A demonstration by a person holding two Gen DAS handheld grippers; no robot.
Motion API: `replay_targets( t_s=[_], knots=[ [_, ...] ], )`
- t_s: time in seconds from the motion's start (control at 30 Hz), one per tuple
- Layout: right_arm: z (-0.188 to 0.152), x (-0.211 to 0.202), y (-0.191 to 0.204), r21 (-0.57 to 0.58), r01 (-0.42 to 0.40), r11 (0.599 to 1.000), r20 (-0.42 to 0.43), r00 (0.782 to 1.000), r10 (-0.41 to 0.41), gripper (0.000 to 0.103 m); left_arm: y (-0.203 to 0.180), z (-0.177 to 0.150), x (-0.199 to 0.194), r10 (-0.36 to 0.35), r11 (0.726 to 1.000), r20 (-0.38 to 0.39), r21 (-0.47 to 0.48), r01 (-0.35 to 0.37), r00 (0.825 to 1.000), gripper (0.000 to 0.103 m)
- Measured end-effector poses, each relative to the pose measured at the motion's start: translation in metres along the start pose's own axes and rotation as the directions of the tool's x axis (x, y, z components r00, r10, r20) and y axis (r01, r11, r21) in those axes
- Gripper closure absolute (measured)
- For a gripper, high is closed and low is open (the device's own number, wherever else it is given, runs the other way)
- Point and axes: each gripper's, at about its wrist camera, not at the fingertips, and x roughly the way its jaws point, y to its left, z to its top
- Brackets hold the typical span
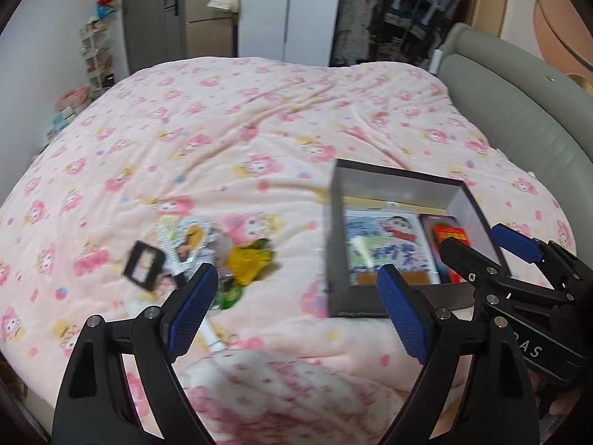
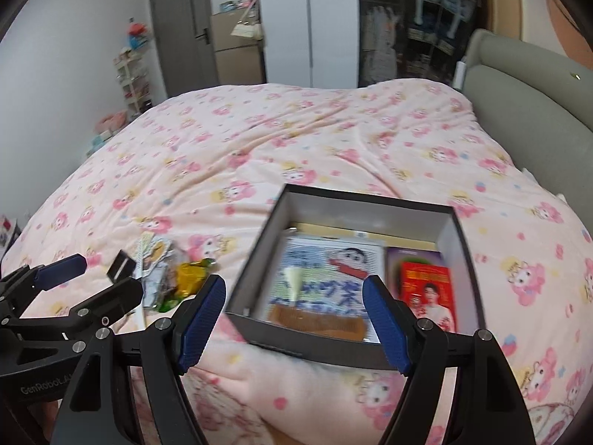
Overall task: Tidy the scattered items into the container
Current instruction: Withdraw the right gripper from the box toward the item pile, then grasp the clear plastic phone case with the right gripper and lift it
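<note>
Scattered items (image 1: 207, 256) are lying in a small pile on the pink cartoon-print blanket (image 1: 259, 129), left of the container and apart from it. Blanket is covering the whole bed, with a grey padded headboard (image 1: 519, 111) running along the right side. Black open-top box (image 2: 459, 230) is sitting on the blanket with grey inner walls, tilting slightly in both views. Inside it a cartoon-print packet (image 2: 326, 274) is taking up most of the floor, a red packet (image 2: 426, 289) is lying against the right side over a purple item, and a brown comb (image 2: 318, 322) is lying along the near wall. Left gripper (image 1: 296, 307) is hovering low over the blanket, jaws spreading wide with nothing between the blue pads, pile showing beyond its left finger. Right gripper (image 2: 292, 319) is hovering at the box's near wall, jaws likewise wide apart and holding nothing. In the pile, a yellow wrapper (image 1: 248, 259) is sitting on the right over something green, printed sachets (image 1: 185, 237) are overlapping in the middle, and a small black square frame (image 1: 144, 265) is lying at the left edge; details are blurring.
</note>
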Motion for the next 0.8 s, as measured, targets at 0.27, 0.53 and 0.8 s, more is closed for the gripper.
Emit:
replay_targets(
  t_s=[0.27,0.53,0.8],
  knots=[
    [0.003,0.020,0.060,-0.112,-0.039,0.993,-0.034,0.999,0.036,0.028,0.064,-0.015,0.001,0.027,0.995,-0.018,-0.092,-0.028,0.999,0.014],
    [0.008,0.071,0.104,-0.165,-0.196,0.967,-0.147,0.974,0.173,0.029,0.144,-0.033,0.036,0.027,0.962,-0.107,-0.266,-0.055,0.994,0.016],
    [0.001,0.144,0.142,-0.168,-0.296,0.941,-0.332,0.915,0.228,0.038,0.199,-0.059,0.088,-0.047,0.902,-0.202,-0.429,-0.045,0.978,0.037]
  ],
)
